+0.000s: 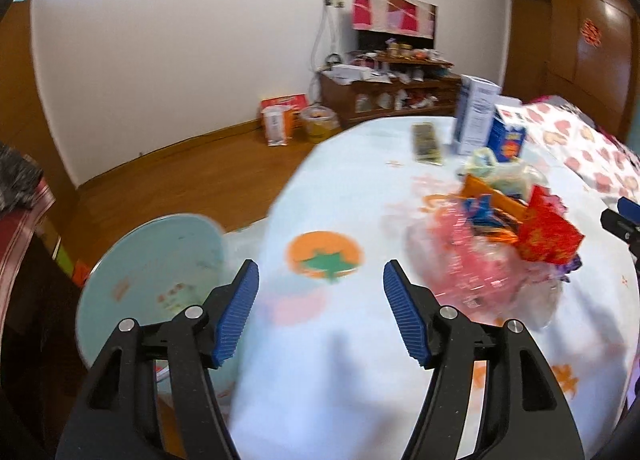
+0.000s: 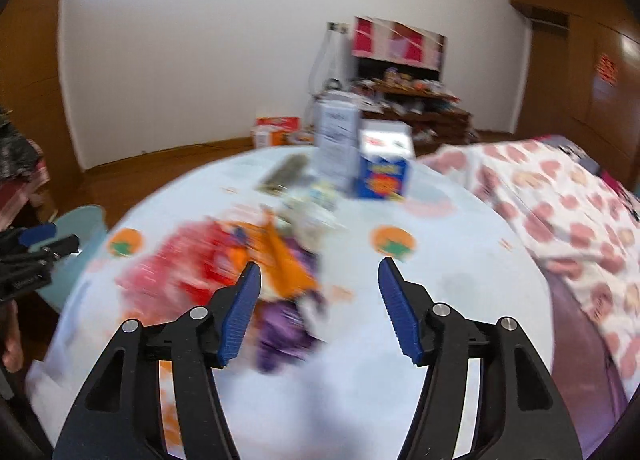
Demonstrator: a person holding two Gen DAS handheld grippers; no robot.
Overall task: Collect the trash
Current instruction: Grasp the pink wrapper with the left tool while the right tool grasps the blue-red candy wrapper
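White plaster walls and a brown wooden floor (image 1: 192, 171) frame the room, with wood-panelled doors on the right side and a low wooden shelf unit (image 1: 390, 93) crowded with small clutter against the far wall. Nearest the cameras is a round table (image 1: 360, 360) under a smooth pale cloth printed with orange fruit shapes. A soft quilt (image 2: 560, 211) patterned with pink hearts lies bunched past the table's right edge. Beside the table's left edge, lower down, stands a round light-blue bin (image 1: 160, 272) with a smooth plastic inside; a few scraps lie in it.

On the cloth sits the trash (image 1: 500, 236): a loose heap of crinkled wrappers, red, orange, purple and clear plastic, with a glossy red packet tilted on its near side. Both views are blurred, so the pieces cannot be told apart cleanly. Behind the heap stand a tall white carton (image 1: 476, 115) and a shorter blue box (image 1: 508, 137), touching or nearly so, and a flat dark packet (image 1: 428, 141) lies near them.

The left gripper (image 1: 320, 308) hangs over bare cloth between bin and heap, its ribbed blue pads set wide apart with nothing between them. The right gripper (image 2: 320, 308) is likewise spread wide and holds nothing; its left pad overlaps the heap's purple and orange wrappers in the picture, though contact cannot be told.
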